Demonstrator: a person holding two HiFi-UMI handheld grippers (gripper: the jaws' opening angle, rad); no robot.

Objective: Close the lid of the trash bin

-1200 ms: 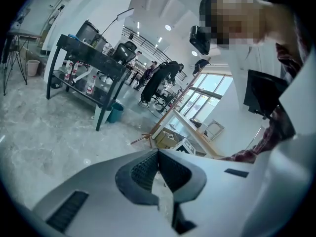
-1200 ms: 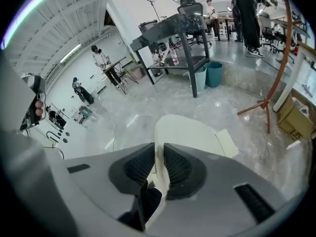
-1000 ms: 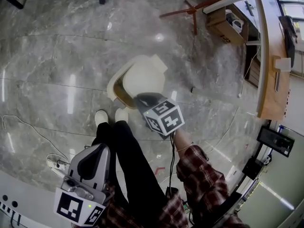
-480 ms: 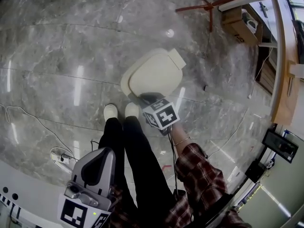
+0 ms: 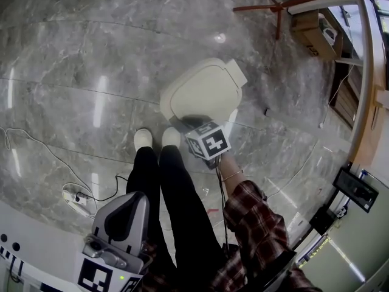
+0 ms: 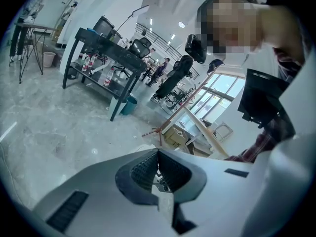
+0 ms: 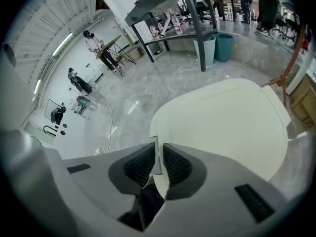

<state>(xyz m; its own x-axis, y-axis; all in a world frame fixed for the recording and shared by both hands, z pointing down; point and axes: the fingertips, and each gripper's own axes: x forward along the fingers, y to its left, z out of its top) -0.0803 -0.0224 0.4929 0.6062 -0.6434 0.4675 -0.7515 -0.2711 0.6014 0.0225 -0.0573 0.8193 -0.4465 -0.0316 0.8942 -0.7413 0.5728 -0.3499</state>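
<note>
The cream trash bin lid (image 5: 203, 93) lies flat and closed on the bin, just in front of the person's white shoes (image 5: 143, 139). In the right gripper view the lid (image 7: 222, 127) fills the middle and right. My right gripper (image 5: 188, 121) sits at the lid's near edge, and its jaws (image 7: 159, 154) are closed on a thin white lip of that edge. My left gripper (image 5: 124, 202) hangs low at the person's left side, far from the bin. Its pads meet with nothing between them (image 6: 158, 157).
A white cable and power strip (image 5: 76, 199) lie on the marble floor at the left. A cardboard box (image 5: 313, 32), a red wooden stand (image 5: 276, 8) and a wooden counter (image 5: 364, 120) line the right. Two teal bins (image 7: 222, 46) stand under a dark table beyond the lid.
The lid was raised with the bin's opening showing; it has swung down flat onto the bin. My right gripper went down with its front edge. The left gripper stayed put.
</note>
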